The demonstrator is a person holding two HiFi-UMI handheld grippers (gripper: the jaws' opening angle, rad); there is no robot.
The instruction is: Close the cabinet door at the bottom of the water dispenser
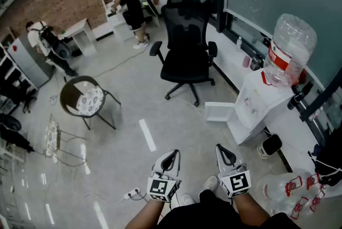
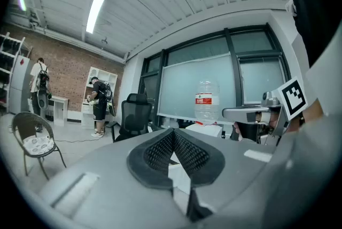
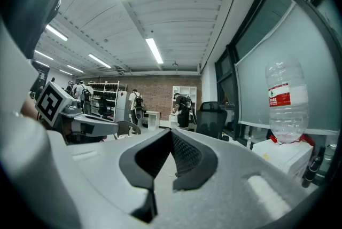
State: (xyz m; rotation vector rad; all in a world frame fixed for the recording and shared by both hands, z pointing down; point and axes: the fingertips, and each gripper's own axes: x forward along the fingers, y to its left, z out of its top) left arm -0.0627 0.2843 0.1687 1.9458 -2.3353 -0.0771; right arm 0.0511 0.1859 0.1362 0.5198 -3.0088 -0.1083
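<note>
The white water dispenser (image 1: pixel 260 105) stands at the right by the window ledge, with a clear bottle (image 1: pixel 289 44) upside down on top. Its bottom cabinet door (image 1: pixel 220 112) hangs open, swung out to the left over the floor. My left gripper (image 1: pixel 171 155) and right gripper (image 1: pixel 225 152) are held side by side low in the head view, well short of the door, both shut and empty. In the left gripper view the shut jaws (image 2: pixel 173 132) point toward the bottle (image 2: pixel 206 101). In the right gripper view the gripper (image 3: pixel 171 132) is shut, with the bottle (image 3: pixel 287 105) at the right.
A black office chair (image 1: pixel 187 46) stands just beyond the open door. A round metal chair (image 1: pixel 83 97) is at the left. Empty bottles (image 1: pixel 288 190) lie at the lower right, and a small white device (image 1: pixel 269 146) sits beside the dispenser. A power strip (image 1: pixel 132 194) lies near my feet. People stand far back.
</note>
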